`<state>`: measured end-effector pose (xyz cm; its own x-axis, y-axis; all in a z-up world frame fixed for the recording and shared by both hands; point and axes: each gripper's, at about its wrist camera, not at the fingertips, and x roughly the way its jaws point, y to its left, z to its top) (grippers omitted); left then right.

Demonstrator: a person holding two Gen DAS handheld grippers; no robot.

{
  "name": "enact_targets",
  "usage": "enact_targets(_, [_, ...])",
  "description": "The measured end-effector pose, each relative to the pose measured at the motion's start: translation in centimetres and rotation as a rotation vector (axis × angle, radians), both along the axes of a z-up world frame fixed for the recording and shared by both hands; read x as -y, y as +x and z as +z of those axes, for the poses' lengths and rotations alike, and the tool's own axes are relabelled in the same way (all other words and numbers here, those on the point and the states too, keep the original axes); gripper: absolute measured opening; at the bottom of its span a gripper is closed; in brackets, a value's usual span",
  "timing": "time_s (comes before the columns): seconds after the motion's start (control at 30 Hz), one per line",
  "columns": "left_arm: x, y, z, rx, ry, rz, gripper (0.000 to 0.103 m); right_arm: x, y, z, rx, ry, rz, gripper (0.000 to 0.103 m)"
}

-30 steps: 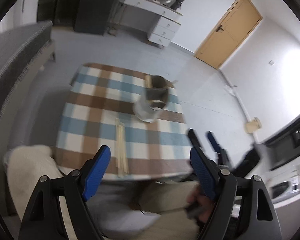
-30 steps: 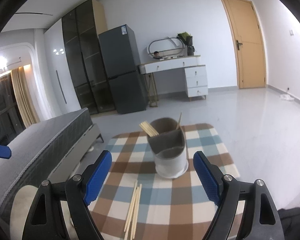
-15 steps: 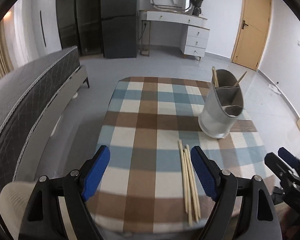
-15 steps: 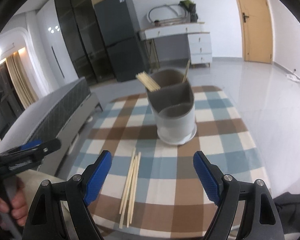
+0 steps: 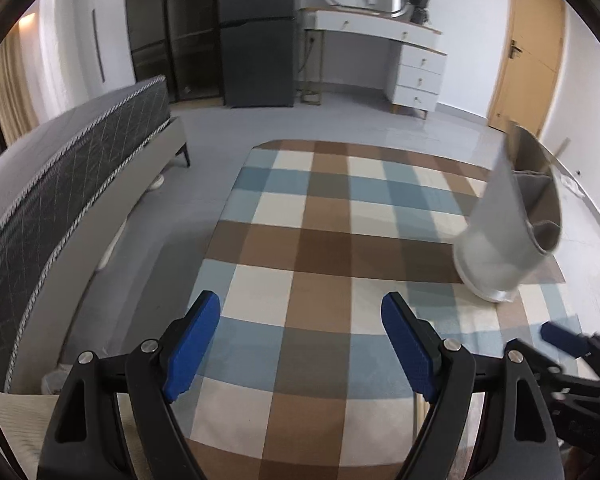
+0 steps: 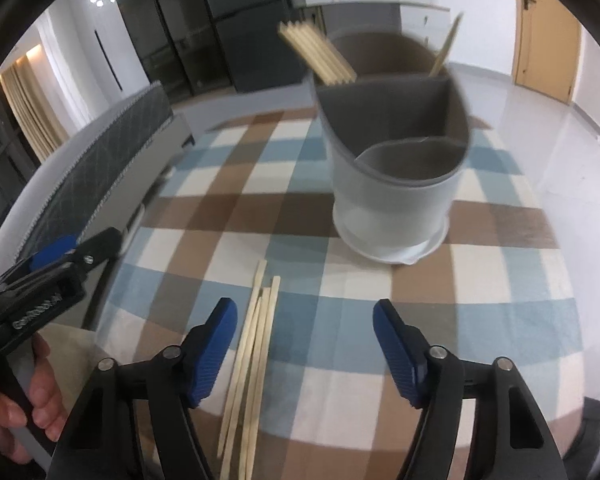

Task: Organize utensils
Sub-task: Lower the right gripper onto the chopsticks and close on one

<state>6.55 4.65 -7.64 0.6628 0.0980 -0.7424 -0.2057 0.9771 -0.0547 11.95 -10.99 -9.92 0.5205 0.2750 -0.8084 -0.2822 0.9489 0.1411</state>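
I see a brown, blue and cream checked cloth-covered surface [image 6: 480, 292], pale wooden chopsticks [image 6: 256, 344], a grey divided plastic holder [image 6: 396, 184] and blue-padded fingers [image 6: 214, 350].

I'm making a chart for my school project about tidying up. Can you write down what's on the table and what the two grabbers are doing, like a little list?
table: checked cloth in brown, blue and cream
holder: grey utensil holder with compartments, standing upright on the cloth
already inside: chopsticks sticking out of the back compartment
still loose: chopsticks on the cloth, lying in front of the holder
right gripper: jaws closing, loose chopsticks between them, not yet pinched
left gripper: open, nothing between its jaws, over bare cloth
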Motion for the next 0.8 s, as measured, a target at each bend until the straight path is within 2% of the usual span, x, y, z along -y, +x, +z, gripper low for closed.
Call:
enact_targets(0.07, [-0.4, 0.4, -0.1, -0.009, -0.007, 0.023, 0.079, -0.8, 1.4, -1.3, -0.047, -0.024, 0.007, 0.050])
enact_targets(0.2, [-1.1, 0.9, -0.1, -0.013, -0.016, 0.059, 0.079, -2.1, 3.9, -3.4, -0.117, -0.045, 0.015, 0.048])
enact_targets(0.33, [-2.3, 1.4, -0.7, -0.071, -0.101, 0.089, 0.079, -3.0, 5.6, -4.7, -0.164, -0.046, 0.019, 0.047])
enact_targets(0.43, [-2.8, 1.7, -0.9, -0.085, -0.110, 0.116, 0.079, -3.2, 6.1, -5.0, -0.189, -0.028, 0.014, 0.044])
enact_targets(0.53, [-3.0, 1.8, -1.1, -0.104, -0.130, 0.120, 0.079, -3.7, 6.1, -5.5, -0.210, -0.067, 0.017, 0.041])
enact_targets(0.67, [-3.2, 1.9, -1.1, -0.111, -0.148, 0.123, 0.079, -4.3, 5.9, -5.3, -0.207, -0.127, 0.034, 0.023])
enact_targets(0.73, [-3.3, 1.9, -1.2, -0.115, -0.154, 0.126, 0.079, -4.2, 6.0, -5.2, -0.225, -0.127, 0.026, 0.020])
enact_targets(0.8, [-3.3, 2.0, -1.2, -0.118, -0.159, 0.127, 0.079, -4.4, 6.2, -5.2, -0.243, -0.151, 0.023, 0.006])
